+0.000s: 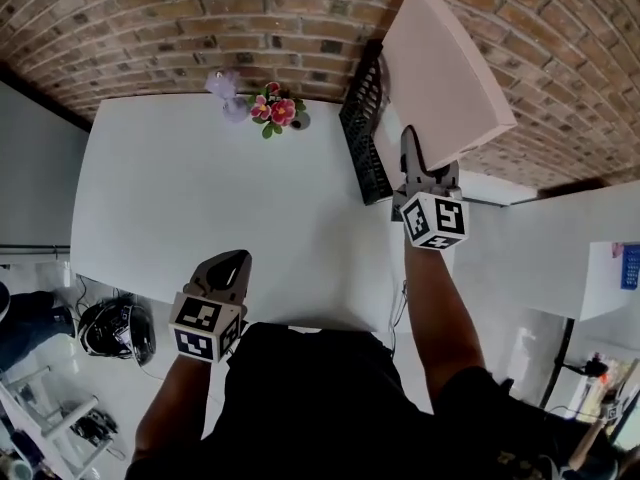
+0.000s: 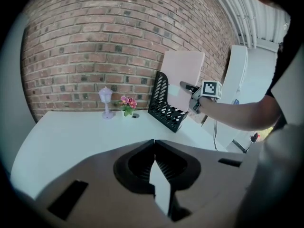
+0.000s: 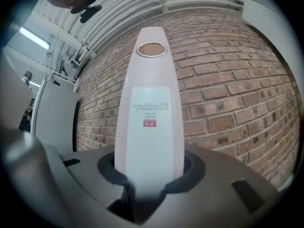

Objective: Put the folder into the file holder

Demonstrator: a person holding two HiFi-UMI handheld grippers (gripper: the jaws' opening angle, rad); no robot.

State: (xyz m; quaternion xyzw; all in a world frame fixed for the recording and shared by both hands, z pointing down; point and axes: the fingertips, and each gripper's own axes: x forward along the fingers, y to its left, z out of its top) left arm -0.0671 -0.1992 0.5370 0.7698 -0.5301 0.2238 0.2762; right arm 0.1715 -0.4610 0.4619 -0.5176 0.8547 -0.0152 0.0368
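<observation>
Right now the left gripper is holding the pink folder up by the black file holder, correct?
Not quite: the right gripper holds the pink folder up by the black file holder; the head view and right gripper view show it.

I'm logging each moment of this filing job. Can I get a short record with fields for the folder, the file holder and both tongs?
folder: pink, upright, lifted off the table
file holder: black mesh, at the far right of the white table, right beside the folder
right tongs: clamped on the folder's spine
left tongs: shut, empty, at the table's near edge
folder in holder: cannot tell from these views
other: flowers at the far edge
</observation>
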